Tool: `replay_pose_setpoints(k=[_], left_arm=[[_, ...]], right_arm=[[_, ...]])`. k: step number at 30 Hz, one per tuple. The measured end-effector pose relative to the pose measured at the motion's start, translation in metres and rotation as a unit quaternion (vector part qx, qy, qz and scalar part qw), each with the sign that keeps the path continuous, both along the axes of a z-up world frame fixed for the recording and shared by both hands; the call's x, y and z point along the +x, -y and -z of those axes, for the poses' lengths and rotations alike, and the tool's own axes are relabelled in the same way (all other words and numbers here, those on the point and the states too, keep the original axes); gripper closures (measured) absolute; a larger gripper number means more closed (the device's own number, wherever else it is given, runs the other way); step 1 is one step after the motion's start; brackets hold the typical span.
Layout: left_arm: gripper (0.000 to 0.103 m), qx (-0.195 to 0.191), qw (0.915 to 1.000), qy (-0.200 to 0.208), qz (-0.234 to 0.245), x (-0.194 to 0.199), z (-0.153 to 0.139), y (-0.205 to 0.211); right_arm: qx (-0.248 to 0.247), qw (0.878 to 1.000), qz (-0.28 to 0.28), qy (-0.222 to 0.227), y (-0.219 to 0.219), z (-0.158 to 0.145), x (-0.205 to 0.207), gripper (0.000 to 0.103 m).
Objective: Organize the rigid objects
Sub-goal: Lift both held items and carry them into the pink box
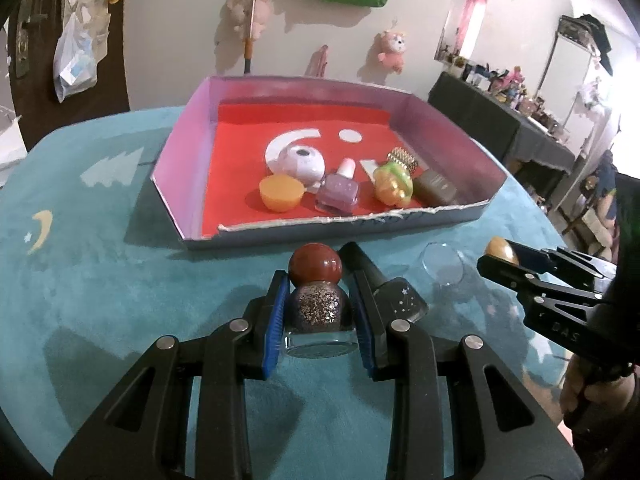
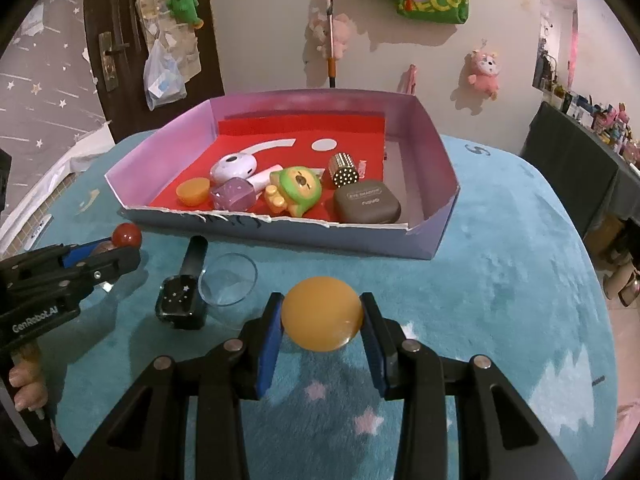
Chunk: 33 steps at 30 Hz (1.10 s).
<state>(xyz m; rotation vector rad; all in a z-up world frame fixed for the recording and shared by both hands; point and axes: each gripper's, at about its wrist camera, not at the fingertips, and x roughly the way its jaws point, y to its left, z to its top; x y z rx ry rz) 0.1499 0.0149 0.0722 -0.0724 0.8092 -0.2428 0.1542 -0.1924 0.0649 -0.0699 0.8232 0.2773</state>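
My left gripper [image 1: 320,304] is shut on a glitter nail polish bottle [image 1: 319,308] with a round red cap [image 1: 316,267], just in front of the tray. My right gripper [image 2: 322,316] is shut on an orange half-sphere cap [image 2: 322,314]; it shows at the right of the left wrist view [image 1: 500,256]. The pink-walled tray [image 1: 176,168] with a red floor holds a white case [image 1: 302,163], an orange cap [image 1: 280,193], a purple polish bottle [image 1: 338,192], a green toy [image 1: 394,188], a brown compact [image 1: 434,189] and a studded cylinder [image 1: 404,158].
On the teal rug-like tabletop [image 2: 500,300] lie a black star-patterned bottle [image 2: 182,300] and a clear glass cup [image 2: 228,279], between the two grippers. Plush toys hang on the wall behind. A dark table [image 2: 580,168] stands at the right.
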Motion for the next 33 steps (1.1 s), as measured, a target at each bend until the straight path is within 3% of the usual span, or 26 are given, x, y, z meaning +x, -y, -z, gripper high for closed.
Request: replay_pose_setpoints(k=[21,29,33], left_arm=[[0.074,-0.001,0.9995,0.031,-0.004,0.011,-0.033,-0.016],[0.074,0.005,0.9998,0.009,0.014,0.049,-0.04,-0.013],[0.074,0.05,0.9986,-0.001,0.019,0.082,-0.04,-0.004]], right_arm=[[0.027,0.999,-0.01,0.028,0.003,-0.023,0.004,0.063],[0.039,0.998,-0.046,0.026,-0.005,-0.041,0.041,0.063],[0.031,0.996,-0.076,0.017,-0.019,-0.05,0.076,0.063]])
